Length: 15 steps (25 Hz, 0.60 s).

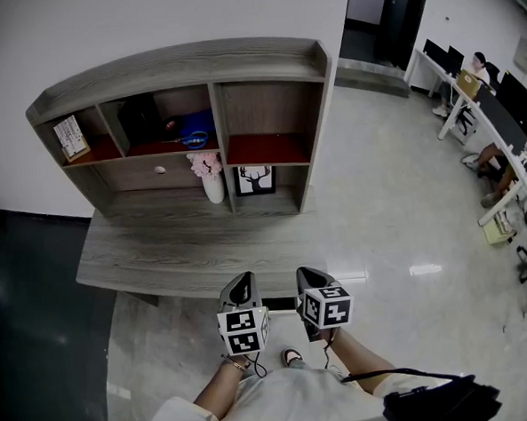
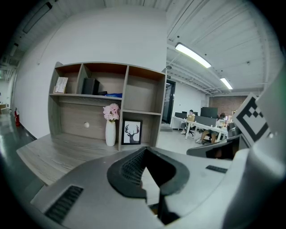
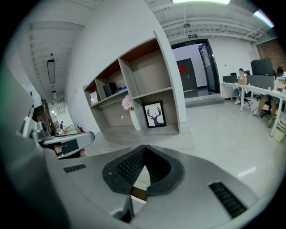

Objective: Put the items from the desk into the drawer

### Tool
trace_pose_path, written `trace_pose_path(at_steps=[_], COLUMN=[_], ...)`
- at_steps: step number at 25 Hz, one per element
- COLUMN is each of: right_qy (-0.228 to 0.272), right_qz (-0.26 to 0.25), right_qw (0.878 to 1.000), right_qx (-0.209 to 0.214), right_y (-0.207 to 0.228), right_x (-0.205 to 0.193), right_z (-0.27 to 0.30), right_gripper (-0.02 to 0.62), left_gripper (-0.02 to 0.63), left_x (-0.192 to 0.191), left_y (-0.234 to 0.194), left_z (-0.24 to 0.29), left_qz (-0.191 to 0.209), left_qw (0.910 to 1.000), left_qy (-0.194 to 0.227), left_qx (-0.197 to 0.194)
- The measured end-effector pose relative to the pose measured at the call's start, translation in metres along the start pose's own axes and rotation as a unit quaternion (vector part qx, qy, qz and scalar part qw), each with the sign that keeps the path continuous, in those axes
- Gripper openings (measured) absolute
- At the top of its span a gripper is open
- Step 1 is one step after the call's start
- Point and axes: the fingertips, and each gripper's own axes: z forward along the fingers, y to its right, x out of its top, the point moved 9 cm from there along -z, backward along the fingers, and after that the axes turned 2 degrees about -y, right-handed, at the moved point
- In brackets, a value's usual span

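Note:
The grey wooden desk (image 1: 185, 245) carries a shelf unit (image 1: 184, 72). A closed drawer (image 1: 137, 175) with a small white knob sits under the left shelves. On the desk, a white vase of pink flowers (image 1: 211, 177) stands beside a framed deer picture (image 1: 254, 180). On the shelves lie a booklet (image 1: 70, 137), a black object (image 1: 140, 120) and a blue item (image 1: 194, 129). My left gripper (image 1: 244, 281) and right gripper (image 1: 305, 275) hover side by side at the desk's front edge, both shut and holding nothing. The vase (image 2: 110, 129) and picture (image 3: 154, 115) stand far ahead of the jaws.
A white wall rises behind the shelf unit. The shiny floor (image 1: 396, 197) spreads to the right toward office desks (image 1: 499, 128) with seated people and a dark doorway (image 1: 385, 15). A dark floor strip (image 1: 30, 317) lies left of the desk.

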Motion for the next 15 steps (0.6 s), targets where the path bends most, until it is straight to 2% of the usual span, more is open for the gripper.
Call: trace_pose_path(at_steps=[15], right_qy=[0.008], right_qz=[0.003], right_qw=[1.000], right_qx=[-0.007], right_y=[-0.0055], right_x=[0.0003], right_z=[0.0035], right_gripper=[-0.002], left_gripper=[-0.003], left_x=[-0.0022], left_y=[-0.0042], left_z=[-0.0008], left_qz=[-0.003], left_qw=[1.0000], left_qy=[-0.002], left_qx=[0.000])
